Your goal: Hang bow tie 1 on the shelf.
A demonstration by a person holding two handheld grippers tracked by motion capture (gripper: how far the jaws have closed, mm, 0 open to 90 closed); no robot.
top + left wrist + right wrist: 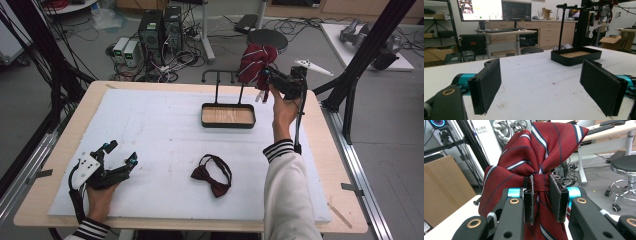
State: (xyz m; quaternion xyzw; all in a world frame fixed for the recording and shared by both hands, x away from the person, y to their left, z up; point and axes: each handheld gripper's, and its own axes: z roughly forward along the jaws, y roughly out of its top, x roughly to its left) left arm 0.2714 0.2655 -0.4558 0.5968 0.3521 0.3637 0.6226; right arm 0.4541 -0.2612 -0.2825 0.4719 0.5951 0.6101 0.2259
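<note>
At the far right of the table, a striped red bow tie [541, 152] is held up beside the rack's crossbar [218, 73].
It is pinched at its centre knot by the right gripper [543, 195], jaws nearly closed, seemingly so the bow can be hung on the stand [228, 114]. A dark bow tie [213, 175] lies on the near white mat [150, 130]. The left gripper [119, 156] rests near left, jaws wide apart and empty, well clear.

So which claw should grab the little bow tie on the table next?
The left claw. It rests open on the table, holding nothing, fairly near the bow tie. The right claw is up by the stand, shut on a striped tie.
</note>
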